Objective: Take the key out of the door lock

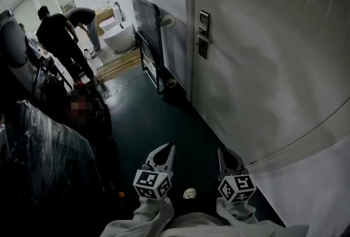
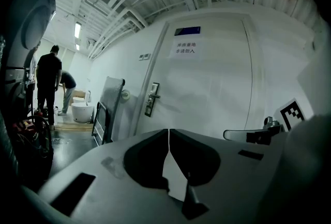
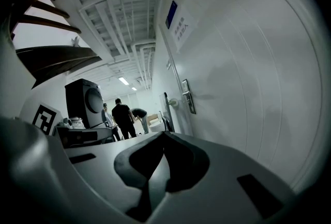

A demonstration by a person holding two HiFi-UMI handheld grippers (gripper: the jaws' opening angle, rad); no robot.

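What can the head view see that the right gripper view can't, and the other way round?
Head view only: a small white object on the floor. Right gripper view only: ceiling lights, a big machine with a round front, and a blue sign. Both: the white door, its handle, and two people down the corridor.

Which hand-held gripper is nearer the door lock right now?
Right, narrowly. The right hand-held gripper hangs low alongside the door, well short of the door lock. The left hand-held gripper is level with it, farther out from the door.
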